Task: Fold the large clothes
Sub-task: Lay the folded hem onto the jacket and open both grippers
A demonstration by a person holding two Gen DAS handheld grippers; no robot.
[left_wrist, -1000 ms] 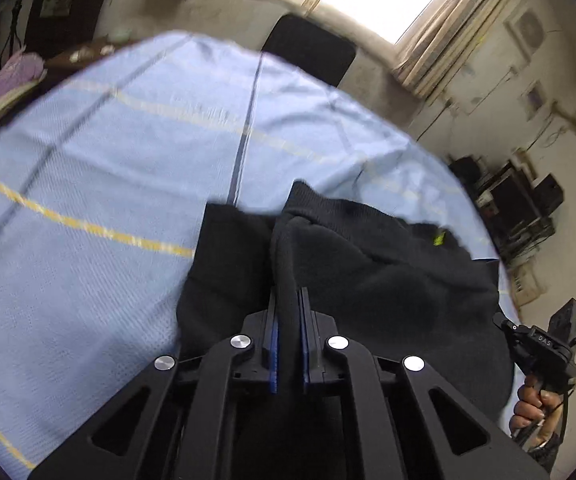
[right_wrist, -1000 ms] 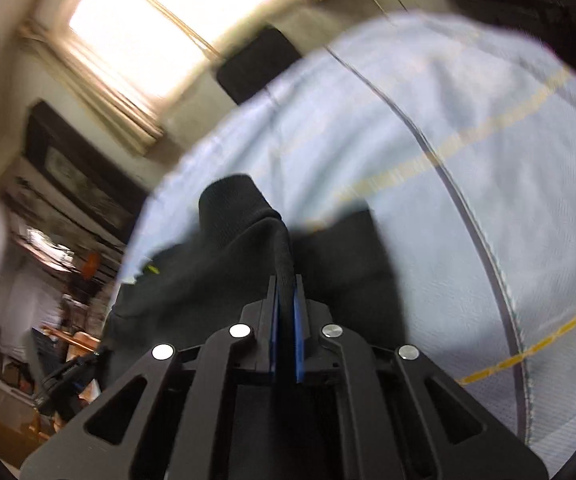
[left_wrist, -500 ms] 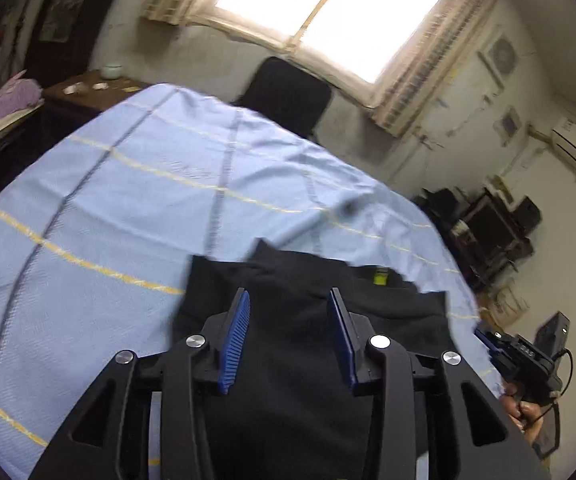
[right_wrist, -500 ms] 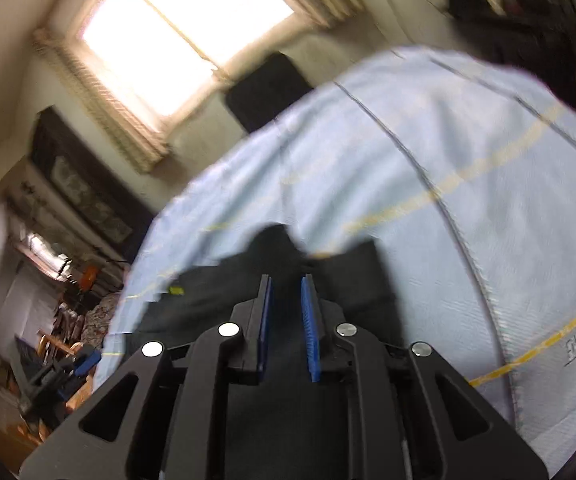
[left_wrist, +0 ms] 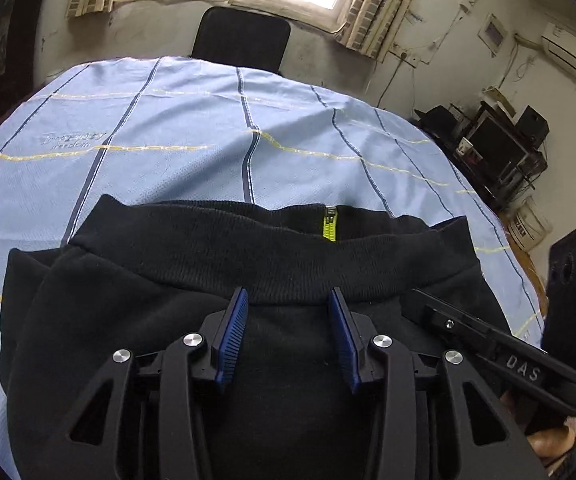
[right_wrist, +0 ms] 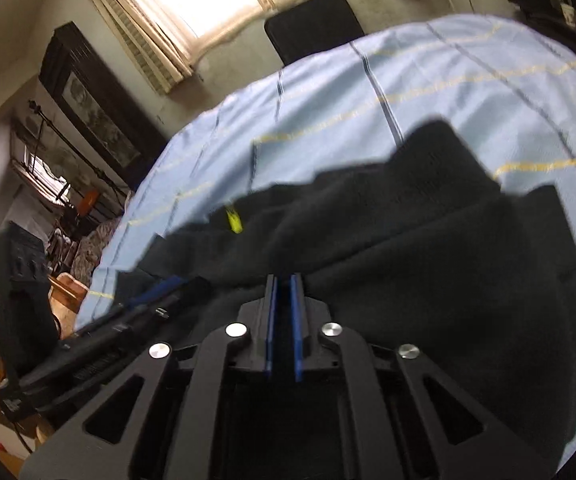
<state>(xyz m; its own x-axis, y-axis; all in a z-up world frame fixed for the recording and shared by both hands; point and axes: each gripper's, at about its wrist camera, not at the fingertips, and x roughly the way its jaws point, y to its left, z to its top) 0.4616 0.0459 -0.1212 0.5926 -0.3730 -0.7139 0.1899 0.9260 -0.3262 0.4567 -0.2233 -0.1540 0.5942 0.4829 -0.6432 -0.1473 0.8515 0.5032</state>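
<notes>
A black garment (left_wrist: 272, 256) with a ribbed band and a yellow-green zipper (left_wrist: 329, 228) lies folded on a blue sheet (left_wrist: 168, 128). My left gripper (left_wrist: 288, 298) is open just above the garment, below the ribbed band, and holds nothing. In the right wrist view the garment (right_wrist: 427, 248) lies rumpled, its zipper (right_wrist: 233, 219) at the far left. My right gripper (right_wrist: 284, 280) has its jaws nearly together just above the cloth; whether they pinch any fabric is unclear. The right gripper's body (left_wrist: 499, 360) shows at the left view's right edge.
The blue sheet (right_wrist: 467, 80) with yellow and dark lines covers the table. A black chair (left_wrist: 242, 38) stands behind the far edge under a bright window. Shelves with electronics (left_wrist: 495, 140) stand at the right. The left gripper's body (right_wrist: 120, 320) shows at left.
Both grippers let go of the garment fold they held a second ago. The left jaws opened wide. The right jaws opened slightly, then narrowed again. The garment now lies flatter on the sheet.
</notes>
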